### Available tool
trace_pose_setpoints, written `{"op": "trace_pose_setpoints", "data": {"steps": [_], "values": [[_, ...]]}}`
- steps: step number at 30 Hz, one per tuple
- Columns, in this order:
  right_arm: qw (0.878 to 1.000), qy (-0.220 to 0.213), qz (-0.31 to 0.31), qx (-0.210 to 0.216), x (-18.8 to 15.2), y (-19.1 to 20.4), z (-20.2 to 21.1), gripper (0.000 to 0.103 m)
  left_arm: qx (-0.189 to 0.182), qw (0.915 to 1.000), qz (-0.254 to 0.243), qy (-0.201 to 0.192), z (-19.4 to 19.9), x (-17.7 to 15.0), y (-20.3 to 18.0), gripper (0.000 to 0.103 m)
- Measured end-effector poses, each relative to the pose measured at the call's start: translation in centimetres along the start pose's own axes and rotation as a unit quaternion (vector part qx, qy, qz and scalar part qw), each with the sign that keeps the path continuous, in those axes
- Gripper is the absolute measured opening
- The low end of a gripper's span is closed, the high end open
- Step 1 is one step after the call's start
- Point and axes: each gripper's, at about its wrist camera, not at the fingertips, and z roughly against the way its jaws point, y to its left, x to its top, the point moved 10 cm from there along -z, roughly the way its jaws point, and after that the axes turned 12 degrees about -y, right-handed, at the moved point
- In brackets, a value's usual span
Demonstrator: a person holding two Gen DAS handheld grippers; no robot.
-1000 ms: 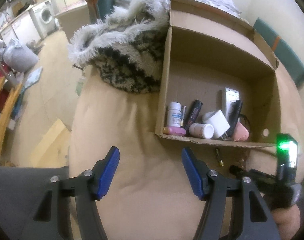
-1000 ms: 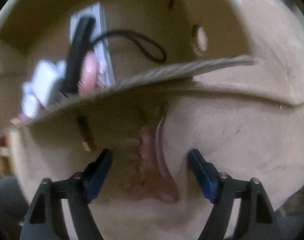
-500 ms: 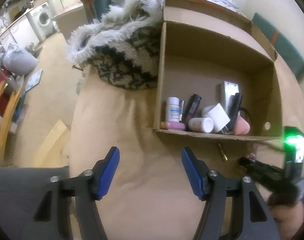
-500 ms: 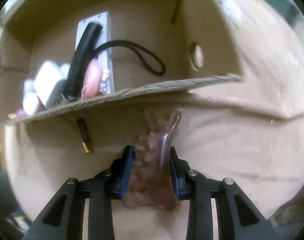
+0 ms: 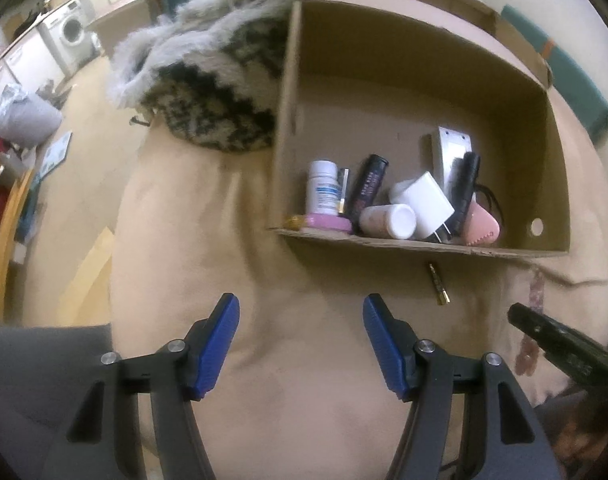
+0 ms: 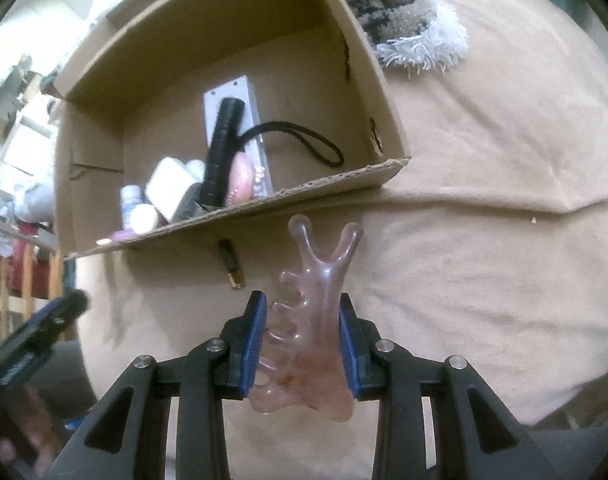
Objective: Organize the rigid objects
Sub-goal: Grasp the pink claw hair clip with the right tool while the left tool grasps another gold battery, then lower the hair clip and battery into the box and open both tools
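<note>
- The pink comb (image 6: 312,320) stands lengthwise between the right gripper (image 6: 301,340) jaws, clamped, forked end toward the cardboard box (image 6: 231,8).
- A small gold-tipped tube (image 6: 231,264) lies beside it on the beige cover (image 6: 484,240).
- The left gripper (image 5: 299,344) jaws gape, empty.

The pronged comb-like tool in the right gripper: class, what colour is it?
The tool is translucent pink, clearest in the right wrist view.

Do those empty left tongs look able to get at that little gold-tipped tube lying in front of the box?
Probably yes. The left tongs stand open with nothing between them, and the gold-tipped tube lies bare on the tan cover, outside the cardboard box, with nothing covering it.
</note>
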Motion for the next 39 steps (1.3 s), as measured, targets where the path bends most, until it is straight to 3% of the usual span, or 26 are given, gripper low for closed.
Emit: {"op": "trace_pose_setpoints", "data": {"steps": [7, 11, 13, 15, 20, 22, 23, 29, 39], "values": [[0.999, -0.021, -0.033, 0.032, 0.8, -1.6, 1.6, 0.035, -0.040, 0.9976, 0.032, 0.046, -3.4, -1.7, -4.9, 0.059], [0.998, -0.020, -0.046, 0.038, 1.3, -1.5, 0.7, 0.035, -0.050, 0.9967, 0.034, 0.054, -5.2, -2.0, -7.8, 0.052], [0.998, -0.018, -0.053, 0.040, 1.4, -1.8, 0.6, 0.035, -0.044, 0.9973, 0.020, 0.055, -6.1, -2.1, -9.2, 0.051], [0.997, -0.017, -0.063, 0.032, 1.5, -2.6, 0.5, 0.035, -0.034, 0.9975, 0.006, 0.061, -7.0, -2.3, -10.3, 0.041], [0.997, -0.013, -0.068, 0.038, 1.6, -2.6, 0.1, 0.035, -0.016, 0.9971, -0.005, 0.074, -8.7, -2.8, -12.0, 0.037], [0.997, -0.014, -0.067, 0.040, 1.7, -2.3, -0.1, 0.035, -0.005, 0.9971, -0.029, 0.070, -8.8, -2.9, -12.5, 0.024], [0.997, -0.015, -0.067, 0.041, 1.8, -2.2, -0.2, 0.035, -0.006, 0.9969, -0.035, 0.071, -8.9, -3.0, -12.8, 0.012], [0.997, -0.019, -0.065, 0.049, 2.1, -1.7, -0.1, 0.035, -0.020, 0.9957, -0.035, 0.083, -8.5, -3.2, -12.4, 0.009], [0.996, -0.033, -0.073, 0.042, 2.3, -2.3, 1.0, 0.035, 0.016, 0.9968, -0.046, 0.063, -5.5, -2.8, -6.8, 0.009]]}}
